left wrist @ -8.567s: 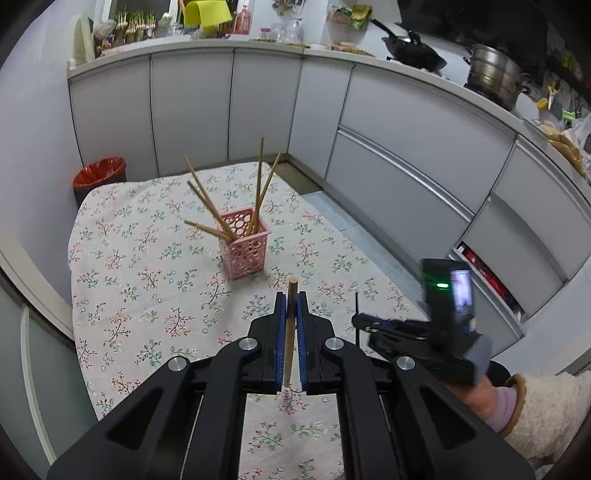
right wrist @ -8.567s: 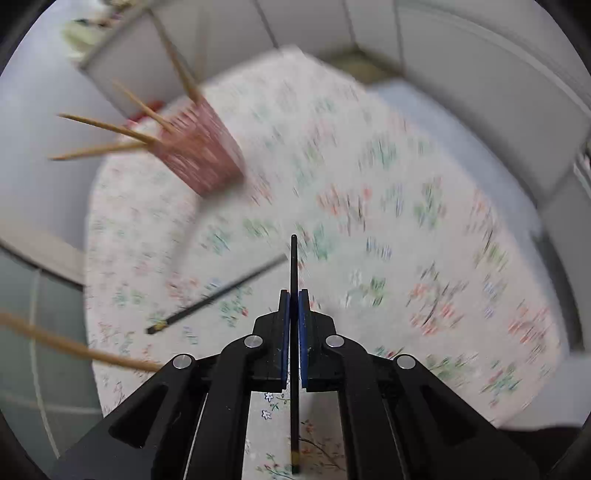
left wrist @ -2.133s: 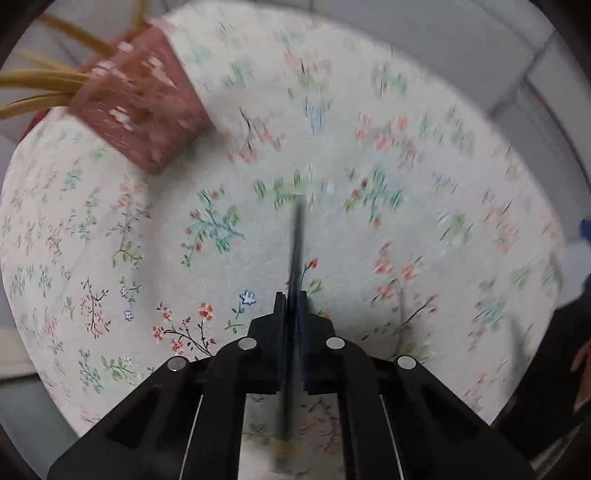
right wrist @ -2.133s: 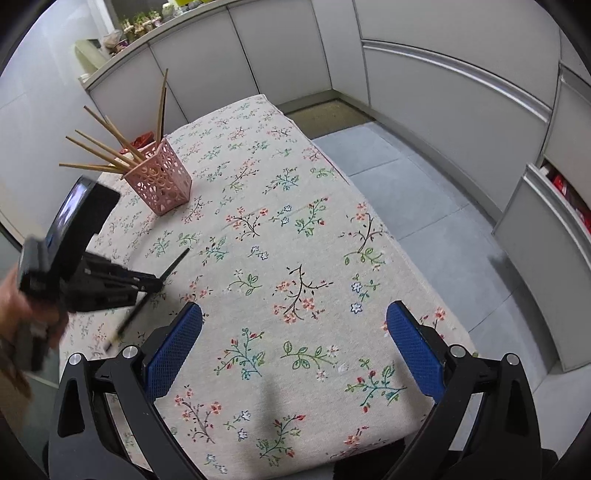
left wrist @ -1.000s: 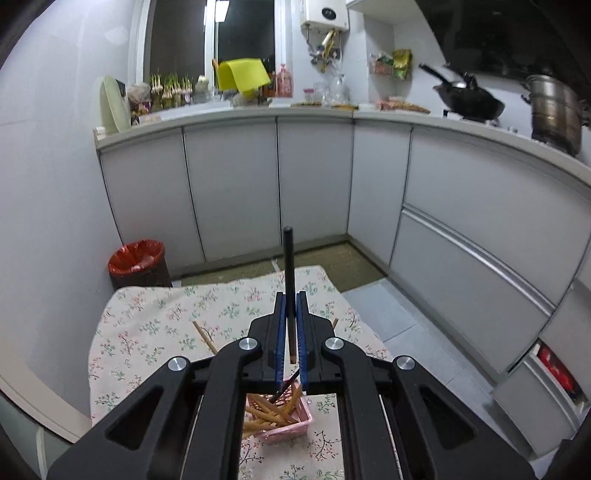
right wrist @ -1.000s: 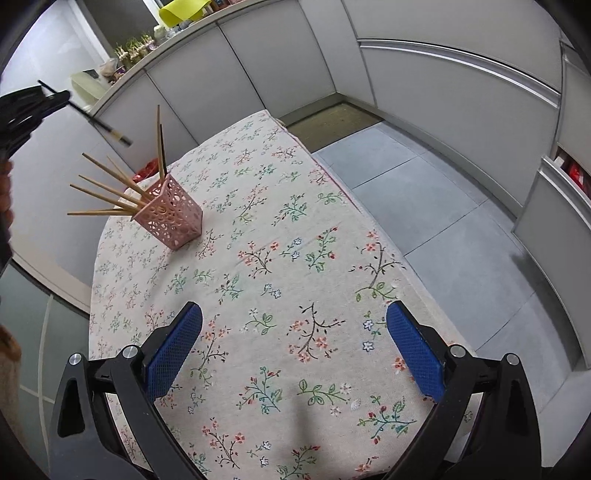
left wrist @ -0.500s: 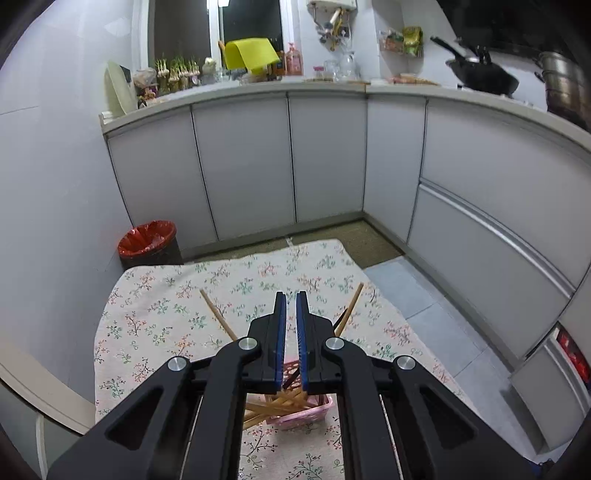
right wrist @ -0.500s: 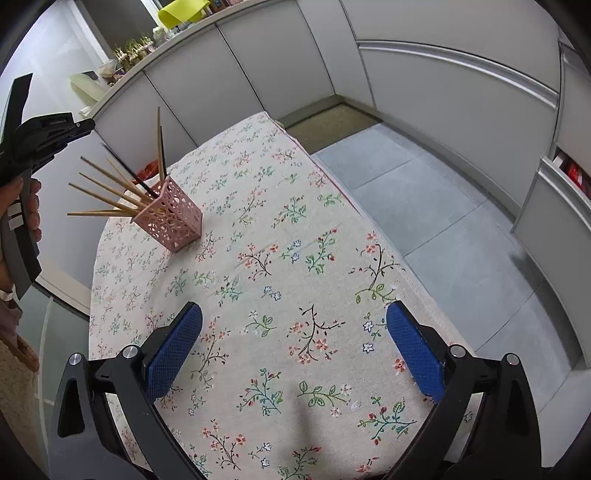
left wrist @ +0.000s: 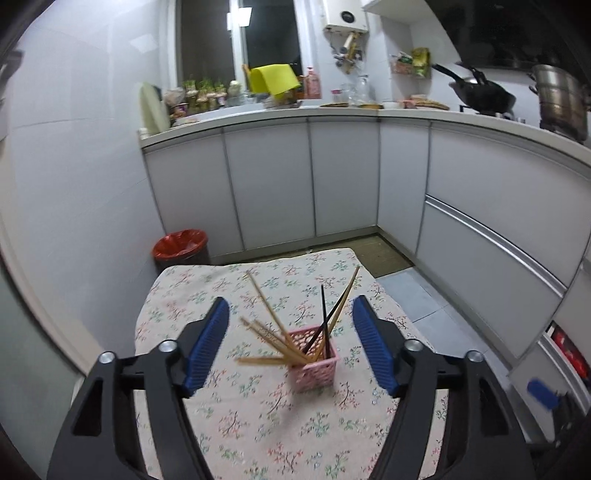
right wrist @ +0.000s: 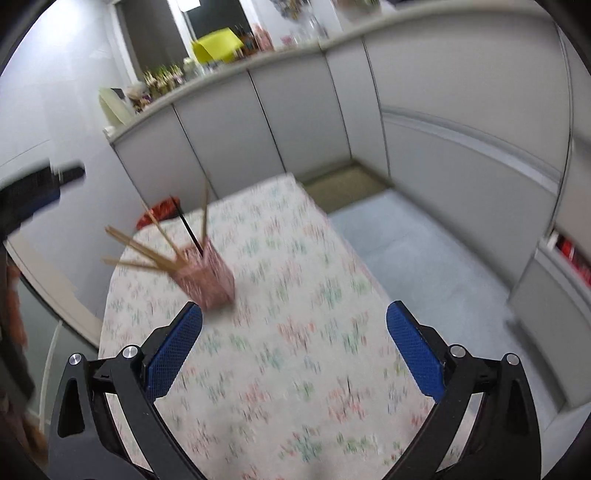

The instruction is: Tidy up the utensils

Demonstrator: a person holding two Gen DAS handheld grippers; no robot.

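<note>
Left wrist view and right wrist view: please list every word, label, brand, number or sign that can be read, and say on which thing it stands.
None can be read in either view.
Water heater: a round dark mark, too small to read.
Bottles and packets at the counter: printing too small to read.
Red items in the low cabinet: no text legible.
Right wrist view: blurred, nothing legible.
</note>
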